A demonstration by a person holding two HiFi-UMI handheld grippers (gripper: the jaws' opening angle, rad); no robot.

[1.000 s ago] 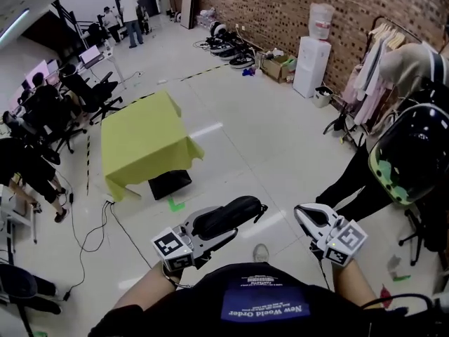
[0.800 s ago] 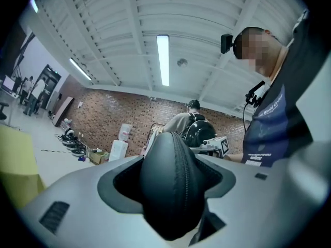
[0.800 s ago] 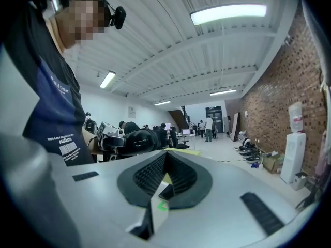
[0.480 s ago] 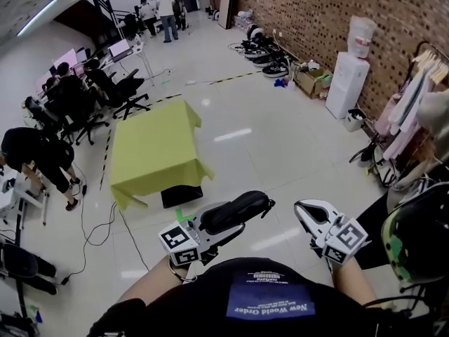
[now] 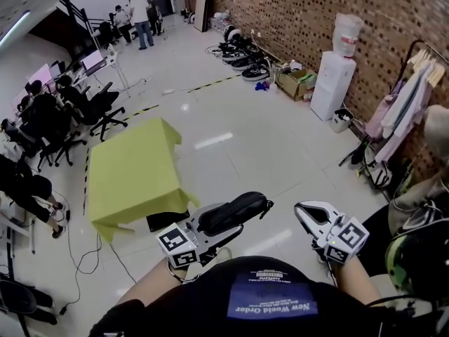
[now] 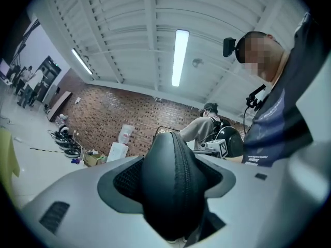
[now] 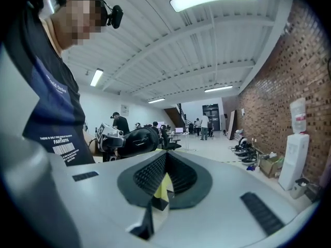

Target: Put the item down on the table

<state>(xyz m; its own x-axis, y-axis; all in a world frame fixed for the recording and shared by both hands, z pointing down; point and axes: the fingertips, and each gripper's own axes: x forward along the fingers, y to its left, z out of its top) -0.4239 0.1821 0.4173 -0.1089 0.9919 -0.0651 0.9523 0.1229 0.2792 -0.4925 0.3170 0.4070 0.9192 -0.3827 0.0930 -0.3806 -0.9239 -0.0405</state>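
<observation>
You are holding the black zippered case [image 5: 238, 209] in the left gripper [image 5: 223, 232], whose widely spread jaws are pinching it from both sides. The case is sticking out forward, in the air above the floor [image 5: 266, 153]. Your right gripper [image 5: 309, 215] is carrying nothing, its jaws pressed together. The table [image 5: 130, 177], draped in yellow-green cloth, is standing well ahead to your left.

Navy white-printed T-shirt [image 5: 270, 302], grey left gripper [image 5: 226, 227], grey right gripper [image 5: 306, 213], marker cubes [image 5: 175, 248]
</observation>
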